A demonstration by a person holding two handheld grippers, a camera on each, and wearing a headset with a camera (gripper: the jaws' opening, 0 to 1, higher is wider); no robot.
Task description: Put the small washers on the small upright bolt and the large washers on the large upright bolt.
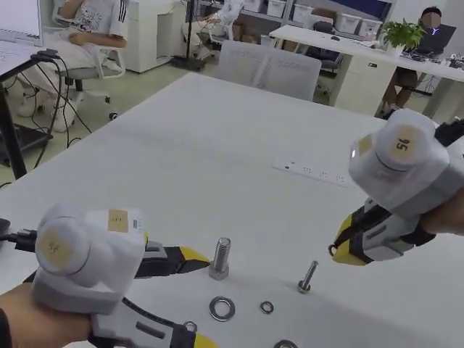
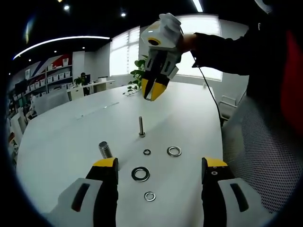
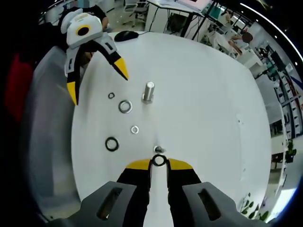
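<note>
Yellow-tipped right tongs pinch small washer near small bolt; left tongs spread open over table; round sticker on right one reads "56".

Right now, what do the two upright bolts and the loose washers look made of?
Large bolt: bright silvery metal, likely plated steel, threads glinting. Small bolt: same grey metallic sheen. One large washer shines silver, likely plated steel; the other large washer looks dark, perhaps black-coated metal or rubber, hard to tell.

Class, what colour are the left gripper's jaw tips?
Yellow on the left gripper, clearest in the left gripper view.
</note>
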